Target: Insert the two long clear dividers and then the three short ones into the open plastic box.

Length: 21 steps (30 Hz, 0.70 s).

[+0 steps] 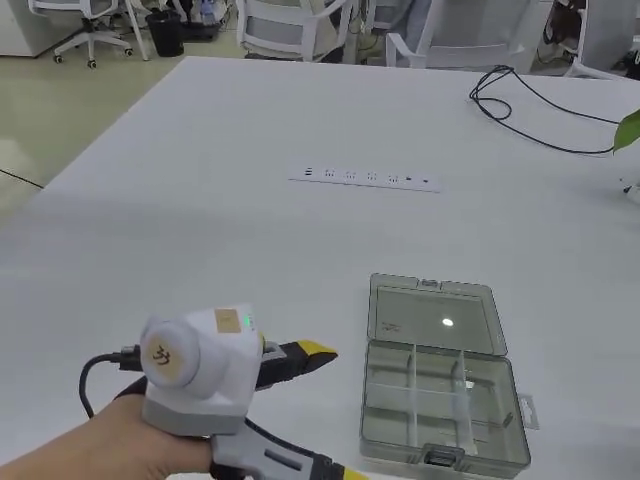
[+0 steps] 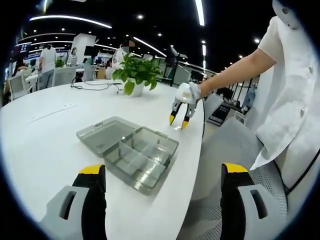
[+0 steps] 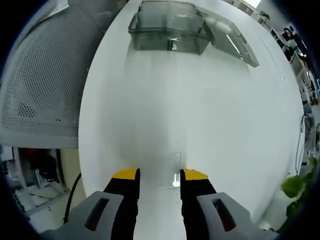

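Left claw (image 2: 162,170) gapes wide over the table (image 2: 45,135) edge; right claw (image 3: 159,174) slightly apart, box (image 3: 167,32) well ahead.

White table (image 1: 250,150), bare over most of its top. Black cable (image 1: 556,148) looped near the far right edge. Flat strip (image 1: 363,179) with small markings at mid-table (too small to read). Chairs (image 1: 90,20) and a dark bin (image 1: 165,30) on the floor beyond. Potted plant (image 2: 136,72) on the table. People (image 2: 47,57) stand far back. Mesh chair (image 3: 45,75) beside the table edge.
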{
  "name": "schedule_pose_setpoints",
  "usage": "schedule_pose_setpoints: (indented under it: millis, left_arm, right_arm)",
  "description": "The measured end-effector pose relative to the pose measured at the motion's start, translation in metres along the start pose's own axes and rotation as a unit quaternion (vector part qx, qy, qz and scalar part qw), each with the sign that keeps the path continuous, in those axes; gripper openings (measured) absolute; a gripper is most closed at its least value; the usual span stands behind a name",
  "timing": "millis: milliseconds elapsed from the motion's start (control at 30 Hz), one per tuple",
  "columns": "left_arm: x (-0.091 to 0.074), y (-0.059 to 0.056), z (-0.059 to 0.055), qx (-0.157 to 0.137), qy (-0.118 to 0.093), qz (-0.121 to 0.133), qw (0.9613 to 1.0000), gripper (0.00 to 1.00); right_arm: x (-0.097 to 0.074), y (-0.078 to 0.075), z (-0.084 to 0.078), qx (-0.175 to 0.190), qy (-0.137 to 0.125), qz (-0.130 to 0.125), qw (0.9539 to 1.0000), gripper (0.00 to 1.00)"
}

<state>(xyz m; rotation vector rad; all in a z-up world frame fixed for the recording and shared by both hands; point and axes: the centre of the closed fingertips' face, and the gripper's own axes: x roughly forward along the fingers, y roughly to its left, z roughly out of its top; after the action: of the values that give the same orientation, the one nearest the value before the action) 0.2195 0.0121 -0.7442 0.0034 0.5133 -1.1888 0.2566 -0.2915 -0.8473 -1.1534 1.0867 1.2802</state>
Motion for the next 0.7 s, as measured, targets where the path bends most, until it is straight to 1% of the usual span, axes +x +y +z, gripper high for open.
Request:
schedule_pose_setpoints:
  millis: [100,167,233,300,367,400,467,500,567,633,667,700]
  left_arm:
    - [-0.001,0.001,0.002,0.000,-0.002,0.002,1.0000,0.98]
    - [-0.002,0.001,0.004,-0.002,-0.006,0.003,1.0000,0.98]
    - [-0.003,0.002,0.005,-0.003,-0.008,0.005,1.0000,0.98]
    - [-0.002,0.002,0.007,-0.005,-0.008,0.006,0.9999,0.97]
    - [-0.002,0.003,0.009,-0.009,-0.010,0.009,0.9999,0.96]
    - [-0.001,0.004,0.011,-0.011,-0.013,0.010,0.9998,0.95]
    - [0.000,0.004,0.021,-0.021,-0.031,0.011,0.9993,0.95]
    - [0.001,0.004,0.024,-0.023,-0.034,0.012,0.9991,0.95]
    - [0.003,0.005,0.031,-0.028,-0.041,0.014,0.9986,0.93]
    - [0.005,0.003,0.039,-0.034,-0.051,0.012,0.9980,0.92]
    - [0.007,0.003,0.043,-0.042,-0.055,0.013,0.9975,0.91]
    - [0.009,0.003,0.046,-0.045,-0.056,0.014,0.9973,0.89]
  right_arm:
    - [-0.002,0.000,0.002,0.010,-0.007,-0.007,0.9999,0.33]
    - [-0.006,-0.001,0.009,0.016,-0.021,-0.015,0.9995,0.33]
    - [-0.011,-0.002,0.015,0.021,-0.029,-0.025,0.9991,0.33]
    - [-0.019,-0.005,0.027,0.030,-0.049,-0.040,0.9976,0.33]
    - [-0.026,-0.008,0.035,0.036,-0.058,-0.051,0.9964,0.33]
    - [-0.029,-0.008,0.040,0.036,-0.064,-0.056,0.9957,0.33]
    - [-0.041,-0.012,0.054,0.041,-0.081,-0.074,0.9931,0.33]
    - [-0.045,-0.012,0.059,0.042,-0.086,-0.078,0.9924,0.33]
    - [-0.057,-0.016,0.074,0.045,-0.100,-0.094,0.9895,0.33]
    - [-0.068,-0.016,0.086,0.046,-0.110,-0.101,0.9878,0.33]
    - [-0.074,-0.017,0.095,0.046,-0.118,-0.108,0.9860,0.33]
    - [-0.078,-0.017,0.100,0.046,-0.122,-0.111,0.9852,0.33]
